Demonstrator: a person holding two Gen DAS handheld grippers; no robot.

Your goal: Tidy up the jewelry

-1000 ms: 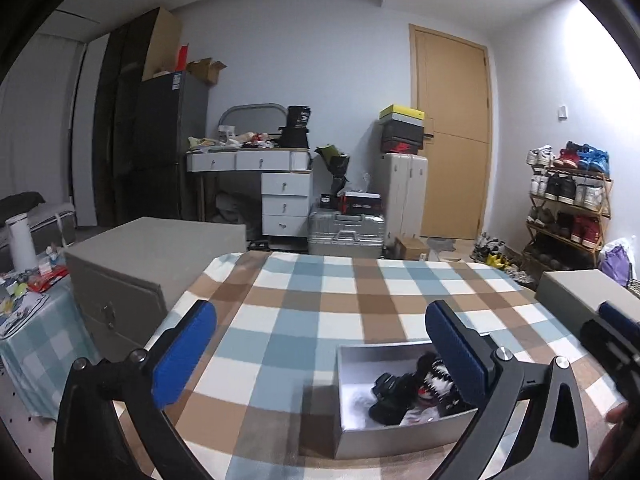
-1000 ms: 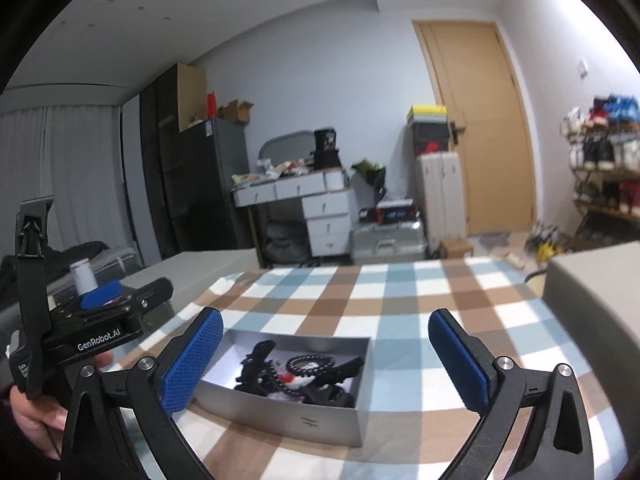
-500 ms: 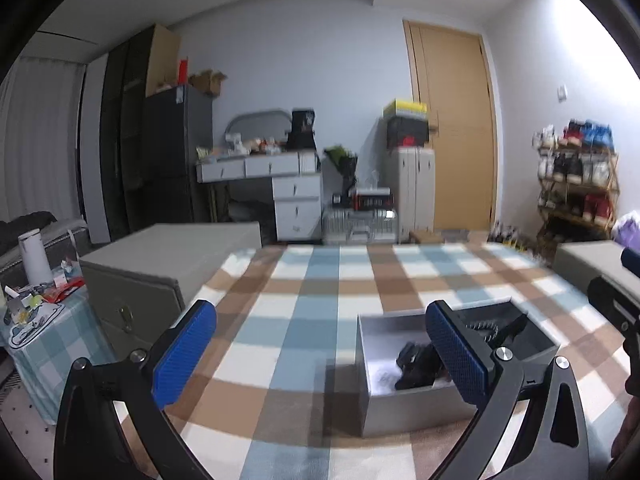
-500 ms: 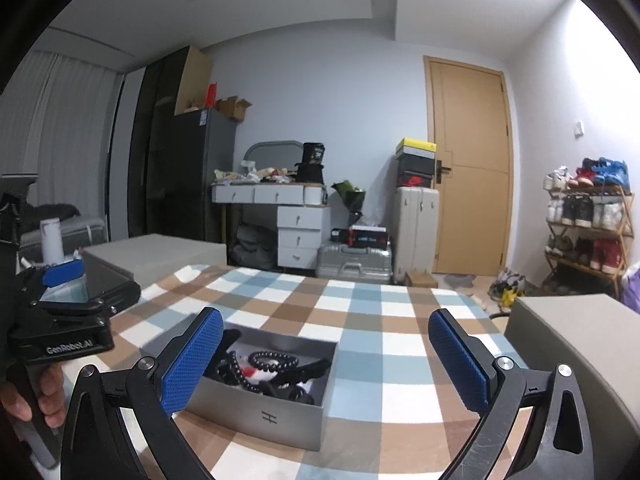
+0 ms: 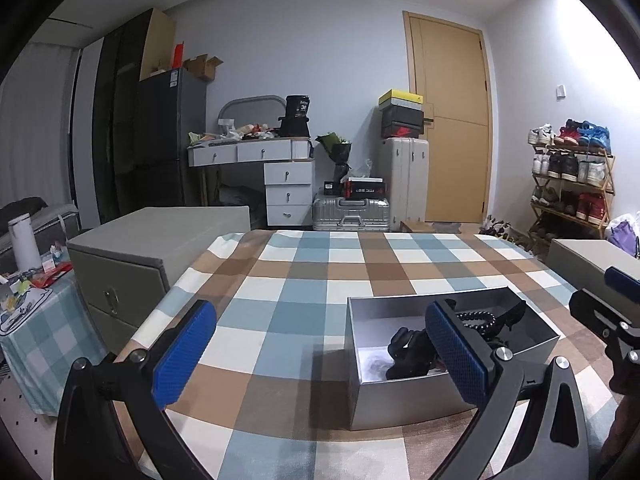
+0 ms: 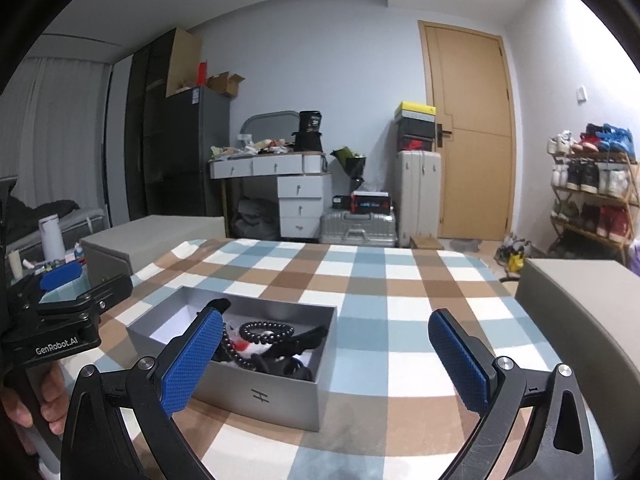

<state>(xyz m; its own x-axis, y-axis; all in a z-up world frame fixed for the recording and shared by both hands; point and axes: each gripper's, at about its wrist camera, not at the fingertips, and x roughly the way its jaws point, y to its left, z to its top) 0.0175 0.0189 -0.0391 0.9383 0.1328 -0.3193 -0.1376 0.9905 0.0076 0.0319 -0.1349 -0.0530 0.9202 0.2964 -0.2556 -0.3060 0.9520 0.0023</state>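
An open grey box sits on the checked tablecloth near the front edge. It holds several dark pieces, among them a black bead bracelet and black hair clips. My left gripper is open and empty, above the table just left of the box, with its right finger in front of the box. My right gripper is open and empty, over the box's right end, with its left finger in front of the contents.
The table with the checked cloth stretches away from me. A grey storage cube stands at its left, another at its right. A side table with a white bottle is far left.
Both grippers have tilted up and drawn back a little, so the box now sits lower and nearer in each view. Both stay open and empty.
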